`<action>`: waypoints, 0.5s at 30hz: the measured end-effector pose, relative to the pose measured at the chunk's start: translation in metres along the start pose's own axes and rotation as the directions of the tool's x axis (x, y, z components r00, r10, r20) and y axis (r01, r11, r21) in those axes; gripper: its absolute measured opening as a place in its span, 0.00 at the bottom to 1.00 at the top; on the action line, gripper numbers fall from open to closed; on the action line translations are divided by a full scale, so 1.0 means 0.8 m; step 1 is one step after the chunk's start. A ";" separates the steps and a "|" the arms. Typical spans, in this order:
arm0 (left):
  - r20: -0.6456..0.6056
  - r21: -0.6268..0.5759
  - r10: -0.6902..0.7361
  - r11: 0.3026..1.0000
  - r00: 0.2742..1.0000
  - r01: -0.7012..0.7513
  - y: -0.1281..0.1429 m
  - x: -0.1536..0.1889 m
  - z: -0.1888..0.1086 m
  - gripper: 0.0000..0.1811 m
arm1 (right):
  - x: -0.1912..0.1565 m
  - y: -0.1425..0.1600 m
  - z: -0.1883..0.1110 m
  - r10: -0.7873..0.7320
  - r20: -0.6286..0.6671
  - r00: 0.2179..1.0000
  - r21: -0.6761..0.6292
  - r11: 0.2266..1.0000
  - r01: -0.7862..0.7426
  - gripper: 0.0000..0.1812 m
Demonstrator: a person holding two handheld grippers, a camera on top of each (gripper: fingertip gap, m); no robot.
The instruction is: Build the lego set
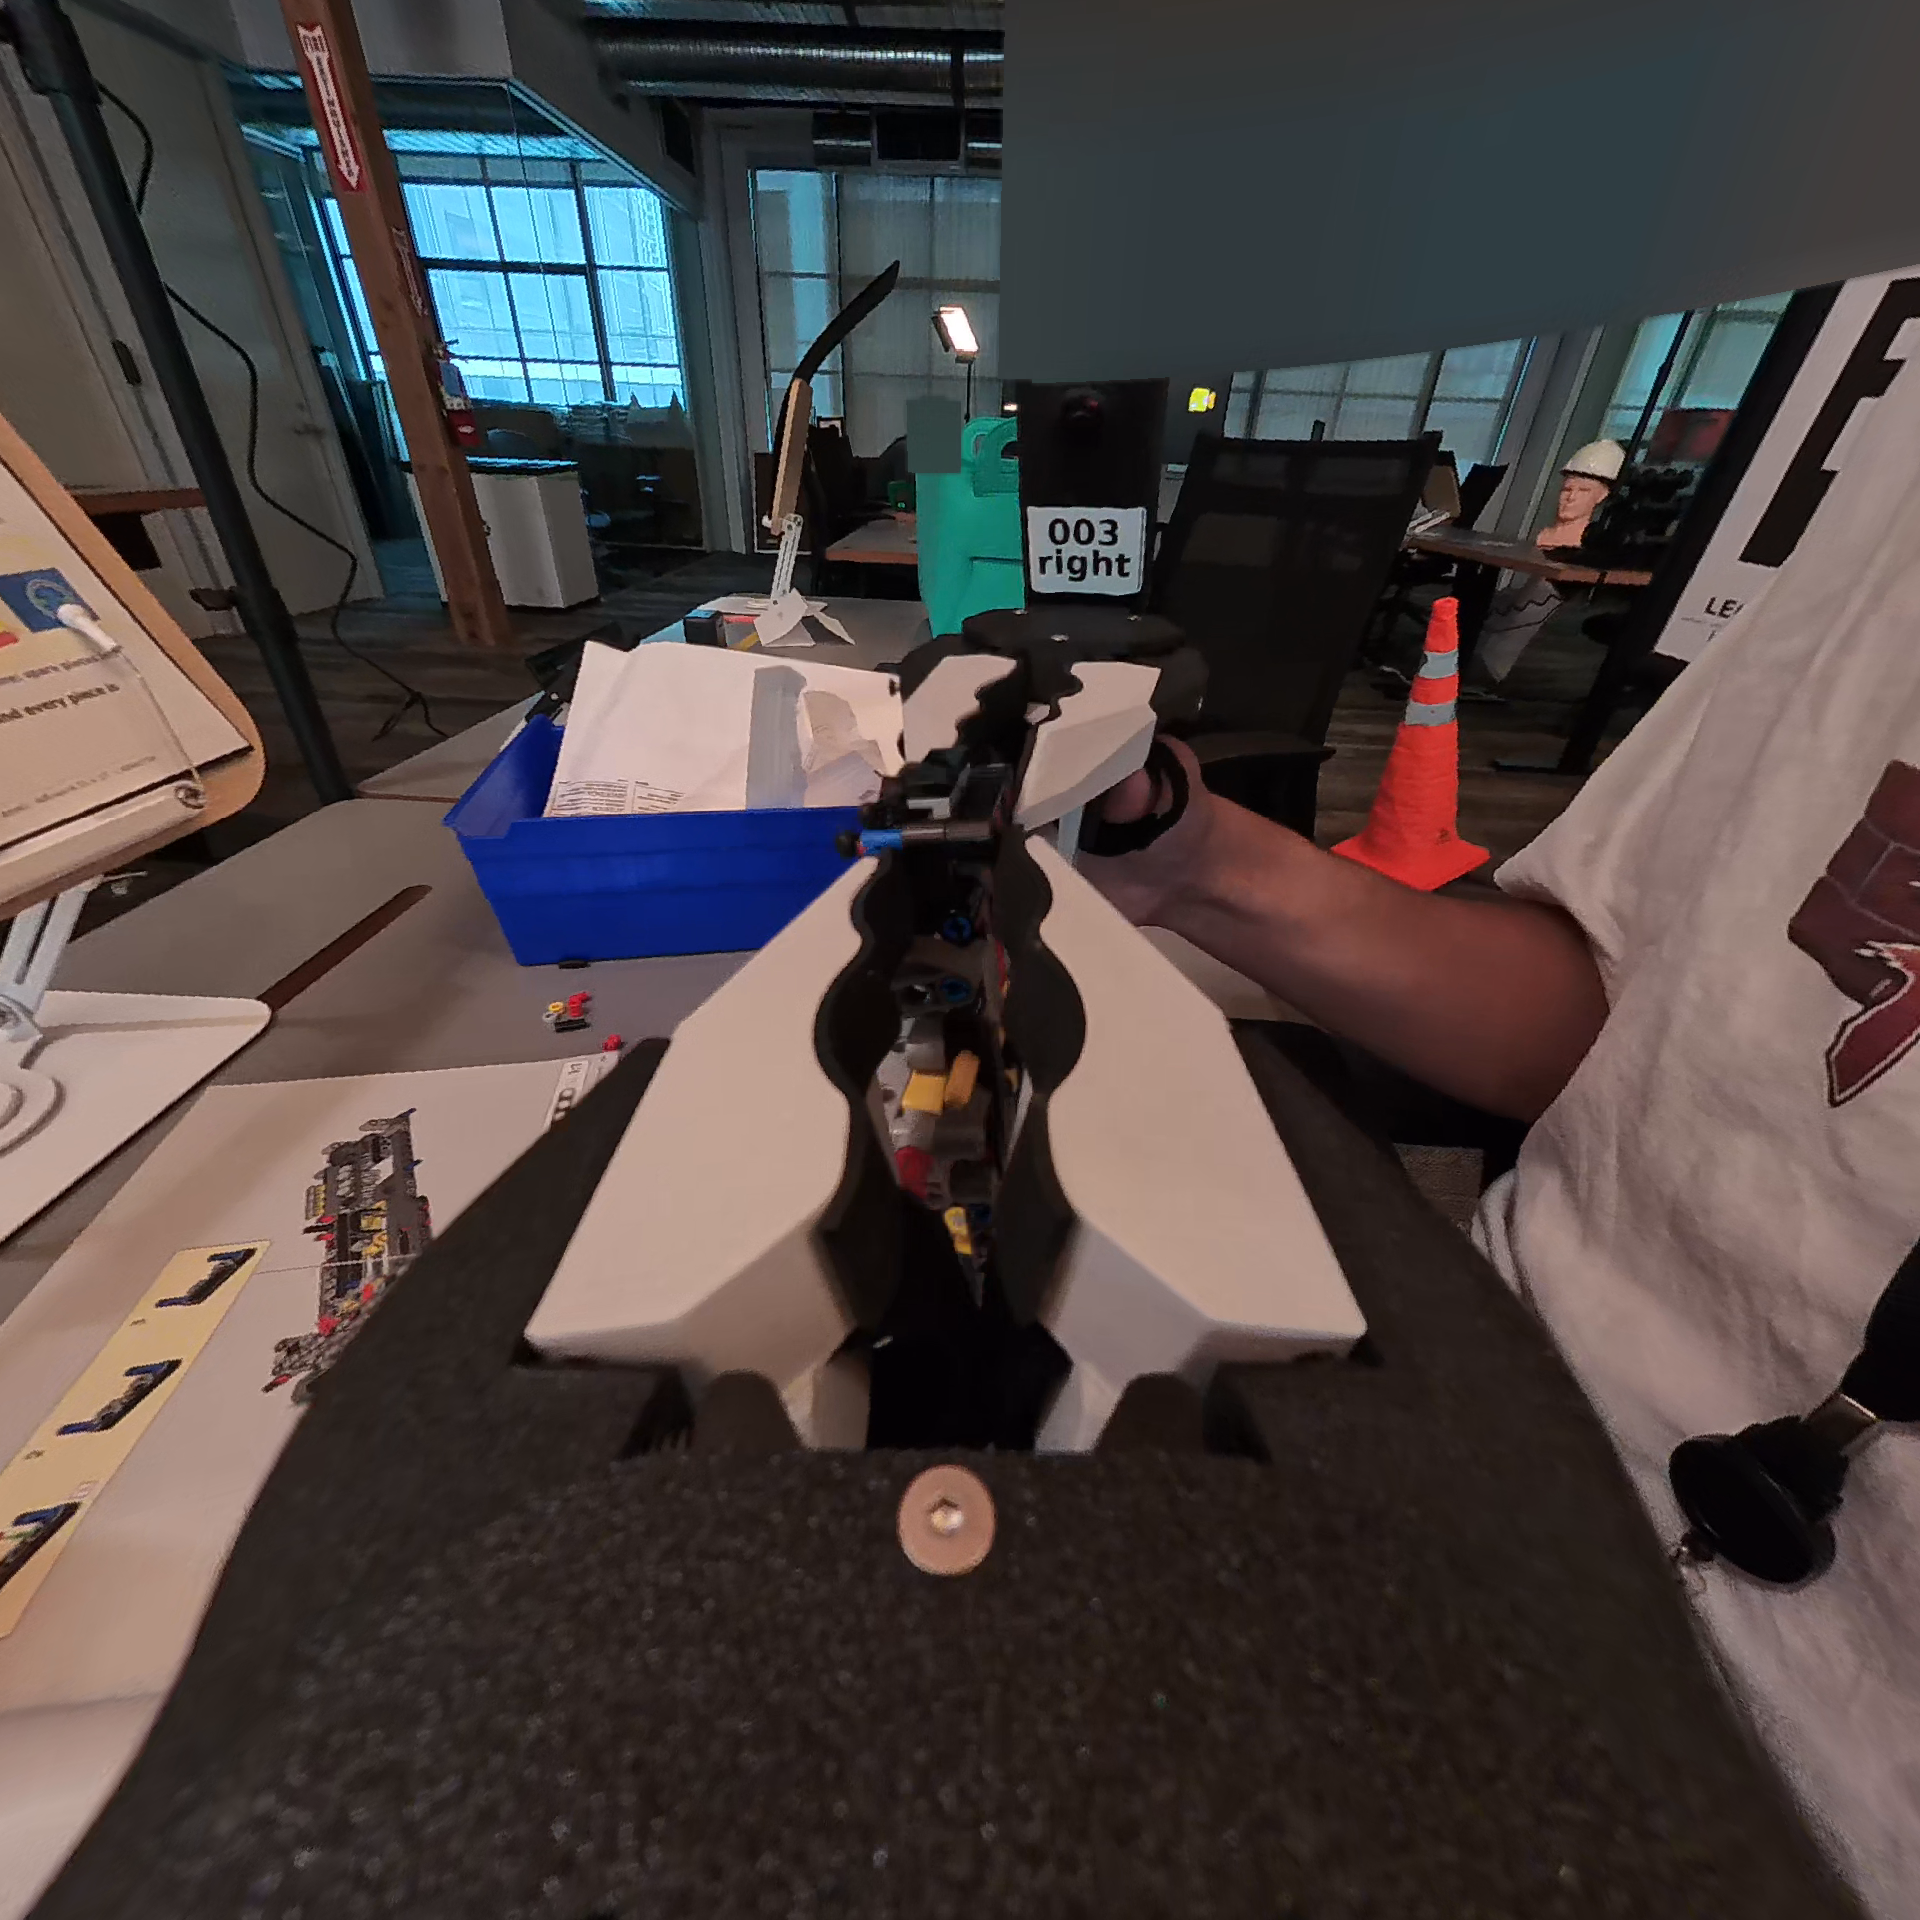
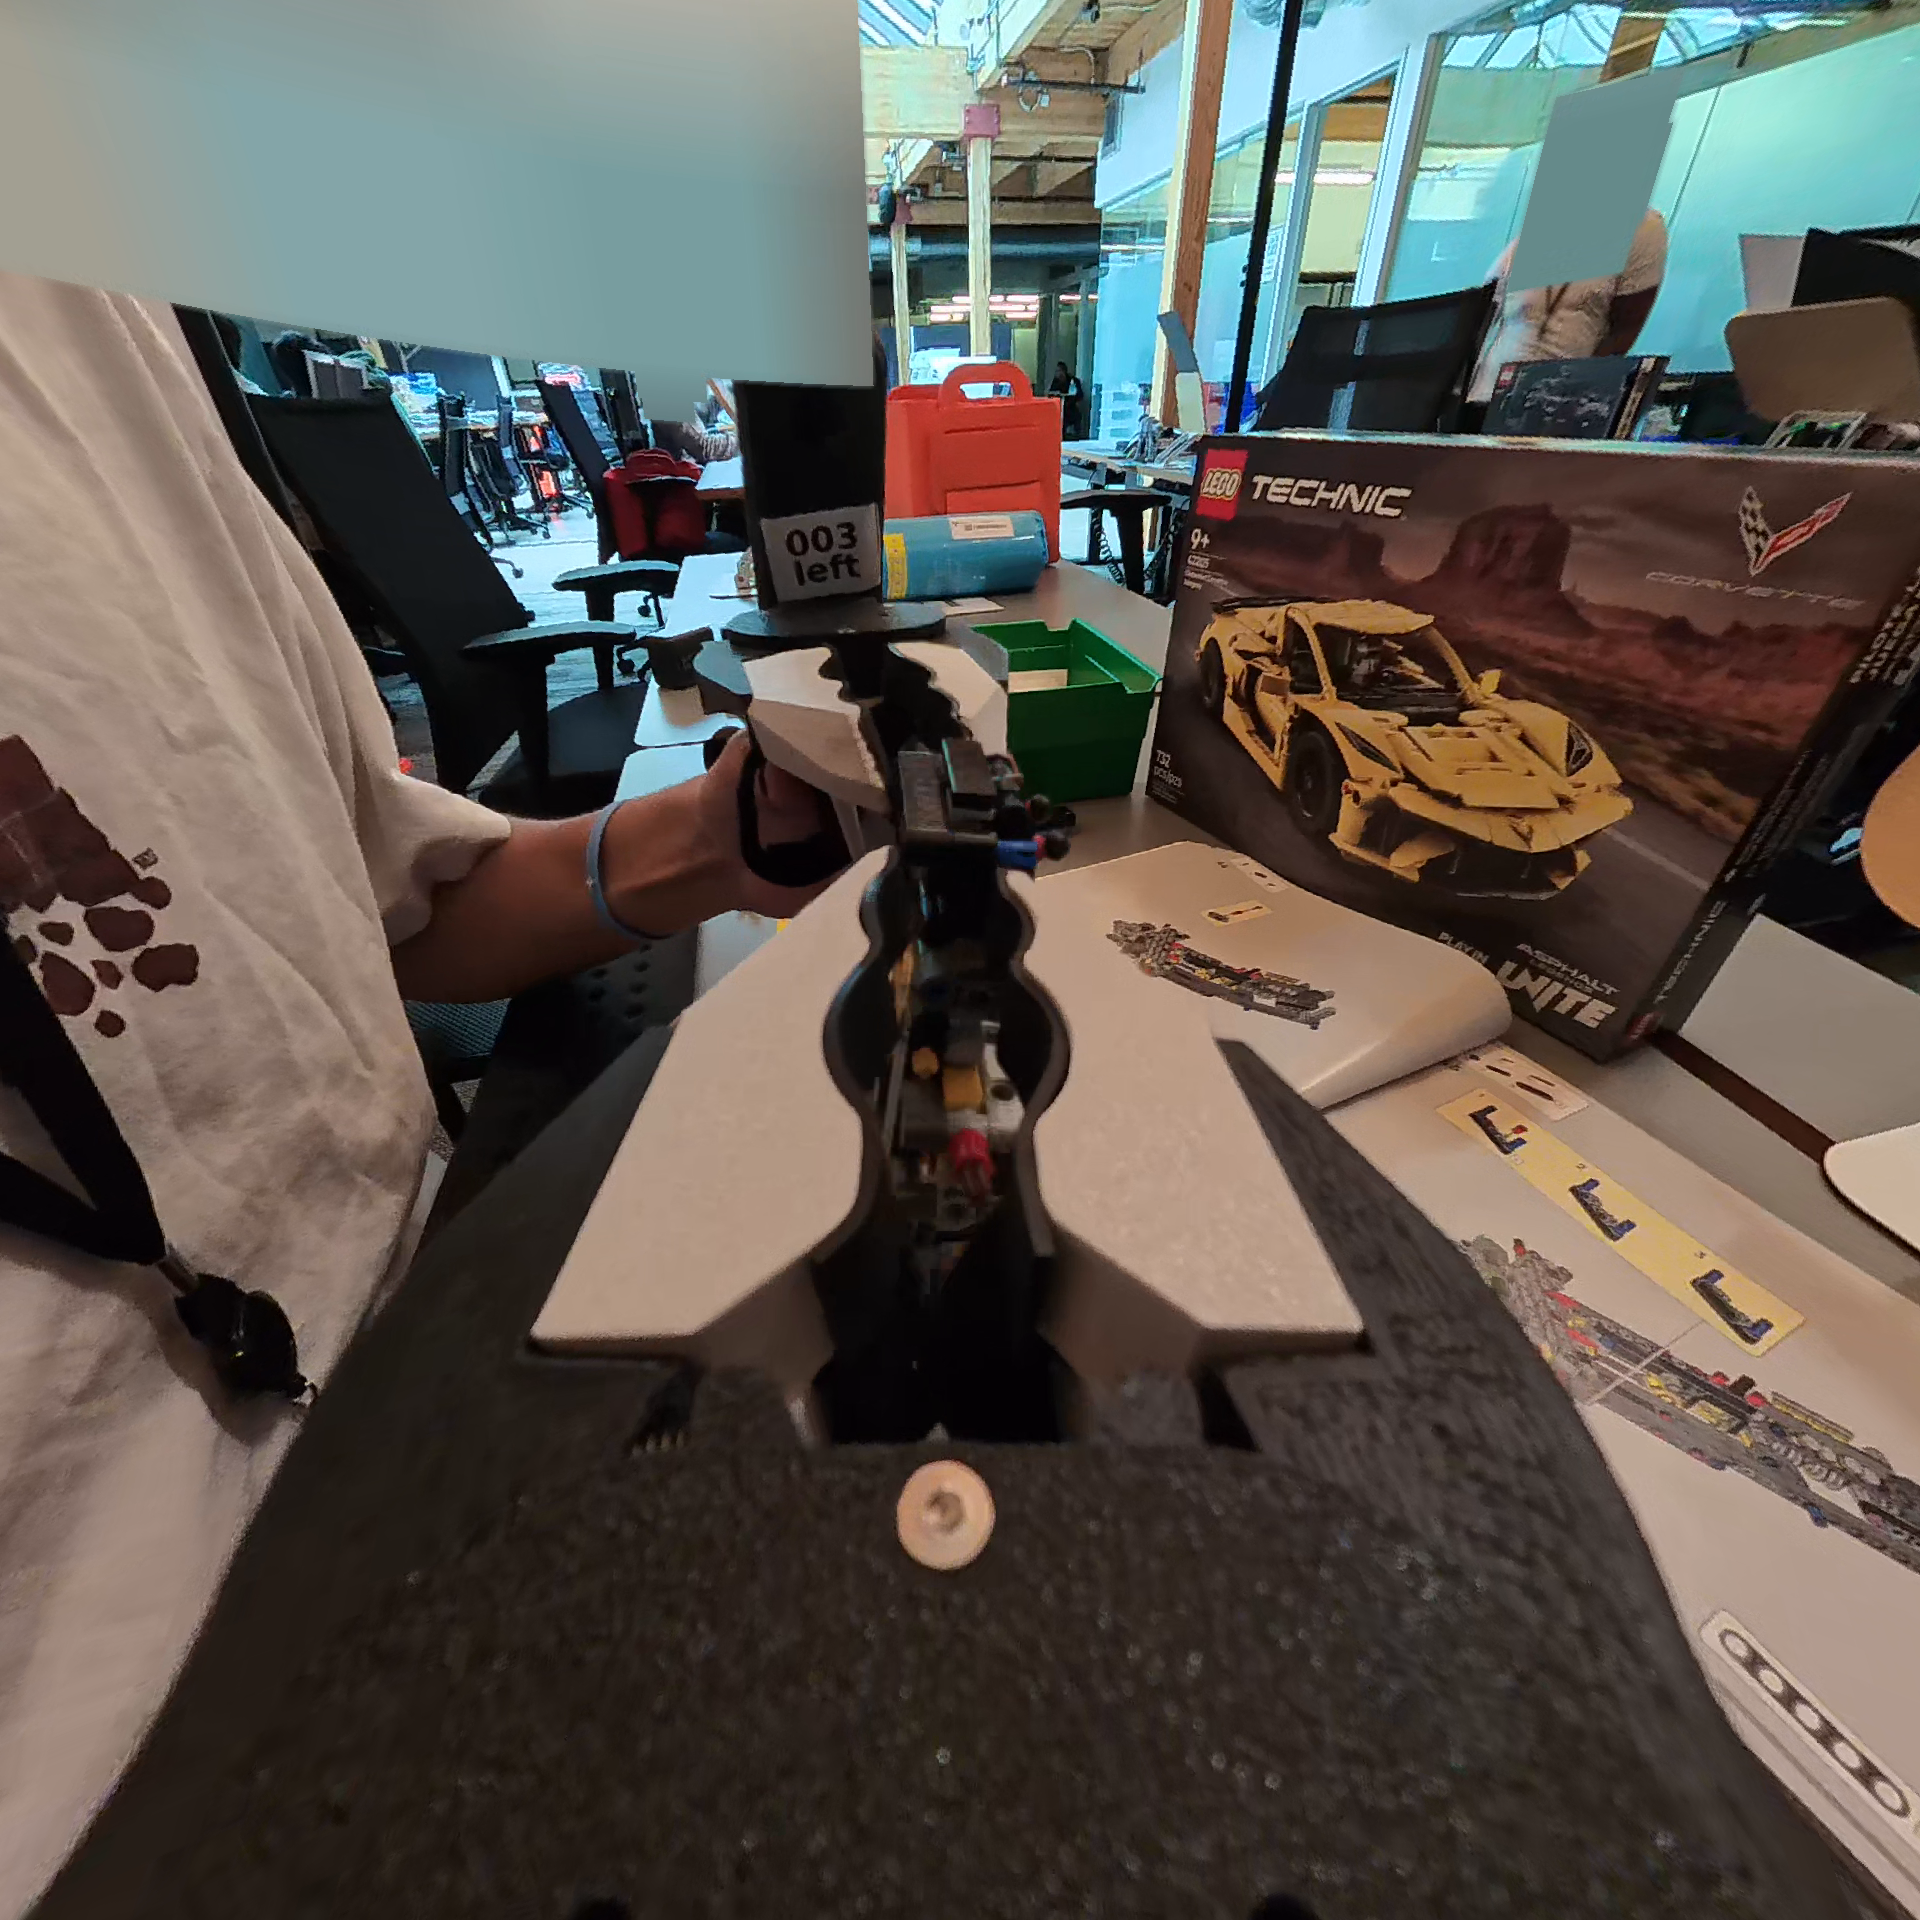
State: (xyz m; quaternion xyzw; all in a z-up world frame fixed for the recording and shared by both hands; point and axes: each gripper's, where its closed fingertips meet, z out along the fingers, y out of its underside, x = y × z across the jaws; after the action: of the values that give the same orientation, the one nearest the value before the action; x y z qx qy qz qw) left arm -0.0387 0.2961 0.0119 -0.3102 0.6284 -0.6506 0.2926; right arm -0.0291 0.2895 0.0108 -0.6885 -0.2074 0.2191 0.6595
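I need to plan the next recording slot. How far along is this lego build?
Partly done: a long grey and black assembly with yellow, red and blue parts already exists. In hand: both the left gripper and right gripper are shut on it, holding it above the table. Left: the instruction booklet lies open at a chassis stage, and loose pieces wait beside the blue bin.

Blue bin (image 1: 634, 883) and set box (image 2: 1507, 707) flank bare table (image 1: 343, 914).
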 end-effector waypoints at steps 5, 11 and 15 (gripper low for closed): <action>-0.002 0.028 -0.004 1.000 1.000 0.004 -0.007 -0.003 0.000 0.08 | 0.002 -0.009 0.001 0.042 -0.002 0.999 0.049 0.998 -0.041 0.08; 0.010 -0.010 -0.008 1.000 1.000 0.008 -0.012 -0.007 0.001 0.10 | 0.005 -0.021 0.002 -0.287 -0.165 0.944 -0.068 0.958 0.279 0.08; 0.090 -0.066 -0.051 0.996 0.995 0.058 -0.003 -0.011 -0.006 0.15 | 0.005 -0.012 0.006 -0.494 -0.241 0.835 -0.232 0.865 0.445 0.07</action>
State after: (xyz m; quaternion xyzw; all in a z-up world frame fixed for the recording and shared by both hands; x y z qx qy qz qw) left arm -0.0372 0.3061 0.0136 -0.3656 0.6281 -0.6220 0.2915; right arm -0.0283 0.2960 0.0200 -0.6934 -0.2880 -0.0723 0.6565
